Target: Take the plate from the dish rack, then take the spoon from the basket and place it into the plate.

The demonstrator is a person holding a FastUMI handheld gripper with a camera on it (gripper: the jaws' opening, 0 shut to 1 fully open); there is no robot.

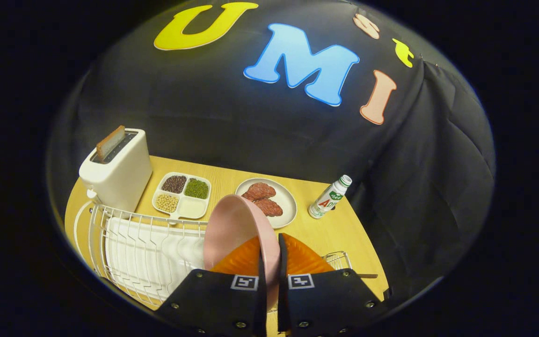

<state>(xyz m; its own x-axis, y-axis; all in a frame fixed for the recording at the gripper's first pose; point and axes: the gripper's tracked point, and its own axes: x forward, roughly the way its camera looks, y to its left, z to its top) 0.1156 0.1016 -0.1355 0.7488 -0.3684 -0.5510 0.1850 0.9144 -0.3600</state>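
Both fingers (269, 262) pinch the rim of a round, smooth pink plate (232, 229) — held on edge above the white wire dish rack (138, 243).

The bottle (329, 197), standing on the worktop (344, 229) well beyond the tongs (270, 262), carries a label with a large red "A" and smaller green print too small to read. Nothing else shows readable writing.
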